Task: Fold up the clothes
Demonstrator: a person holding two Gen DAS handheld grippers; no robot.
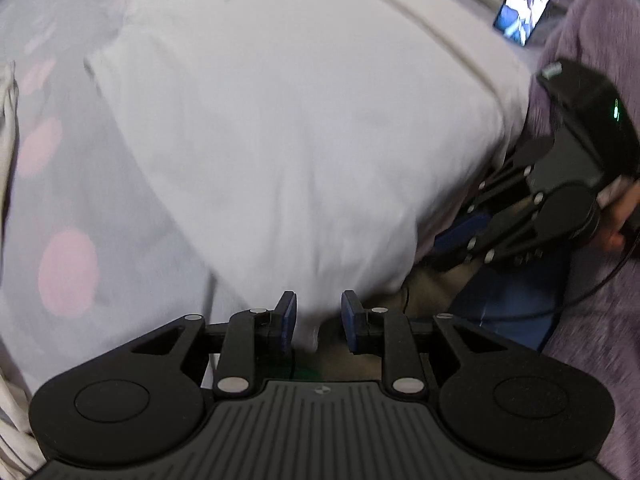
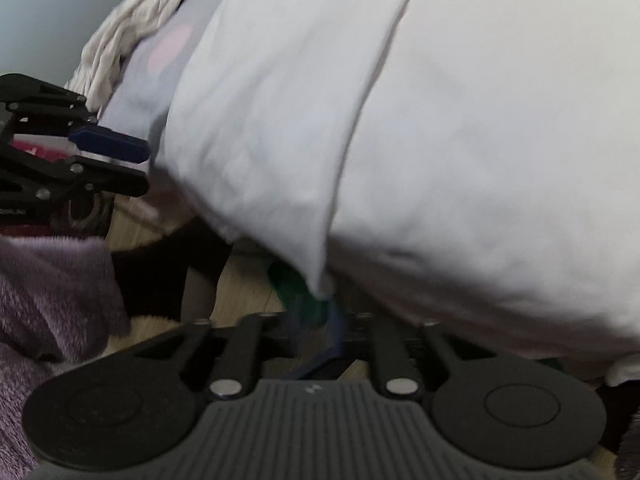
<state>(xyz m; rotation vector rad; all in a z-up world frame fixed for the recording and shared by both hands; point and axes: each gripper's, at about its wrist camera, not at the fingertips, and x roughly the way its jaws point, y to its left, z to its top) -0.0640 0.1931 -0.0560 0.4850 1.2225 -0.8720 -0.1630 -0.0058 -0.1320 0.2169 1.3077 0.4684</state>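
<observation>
A white garment (image 1: pixel 288 128) lies spread over the bed and hangs over its near edge; it fills the right wrist view (image 2: pixel 440 140) too. My left gripper (image 1: pixel 318 320) sits at the garment's hanging hem, blue pads apart, a fold of white cloth against the left pad. My right gripper (image 2: pixel 320 328) is at the garment's lower corner, its blue fingers close together and blurred, cloth corner at their tips. The right gripper also shows in the left wrist view (image 1: pixel 464 236), the left gripper in the right wrist view (image 2: pixel 116 148).
The bedsheet (image 1: pixel 68 208) is pale lilac with pink dots. A cream cloth (image 2: pixel 132 20) lies bunched at the bed's far side. A purple fleece sleeve (image 2: pixel 52 288) is at the left. A lit phone screen (image 1: pixel 524 8) stands at the back right. Wooden floor (image 2: pixel 240 292) is below.
</observation>
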